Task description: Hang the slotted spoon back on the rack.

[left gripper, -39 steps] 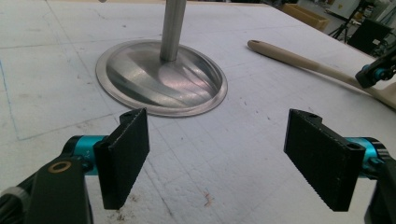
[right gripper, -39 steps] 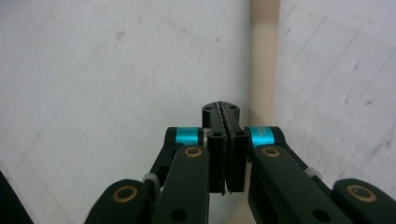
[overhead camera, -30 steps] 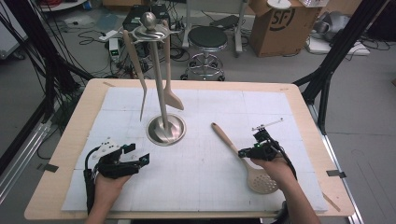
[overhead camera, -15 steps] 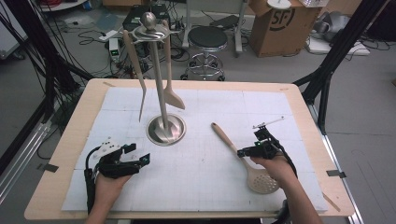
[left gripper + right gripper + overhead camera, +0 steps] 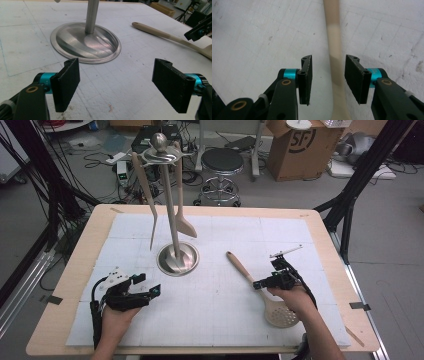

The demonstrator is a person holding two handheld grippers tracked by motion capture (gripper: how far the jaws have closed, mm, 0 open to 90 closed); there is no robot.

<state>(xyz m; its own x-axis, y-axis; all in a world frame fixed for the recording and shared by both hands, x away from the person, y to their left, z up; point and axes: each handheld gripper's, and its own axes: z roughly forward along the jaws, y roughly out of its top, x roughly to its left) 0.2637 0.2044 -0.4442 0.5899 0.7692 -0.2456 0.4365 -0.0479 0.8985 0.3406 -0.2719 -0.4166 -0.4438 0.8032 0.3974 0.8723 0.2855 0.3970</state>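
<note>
- Slotted spoon (image 5: 255, 285) lies flat on the bench (image 5: 310, 227), handle toward the stand (image 5: 175, 255), bowl toward the person.
- Right gripper (image 5: 267, 282): jaws just opening, straddling the handle, not pressing.
- Left gripper (image 5: 150, 292): jaws wide, empty.

High view: fixed above the near edge, facing forward and down; takes in the whole tabletop (image 5: 320, 227) and the floor beyond. Left gripper view: rides low, close to the surface, looking between its own tongs (image 5: 122, 85) toward the stand base (image 5: 85, 42); shares that base (image 5: 177, 259) and the wooden spoon (image 5: 170, 37) with the high view. Right gripper view: very near, facing steeply down on the spoon handle (image 5: 335, 45) between its tongs (image 5: 328, 77).
</note>
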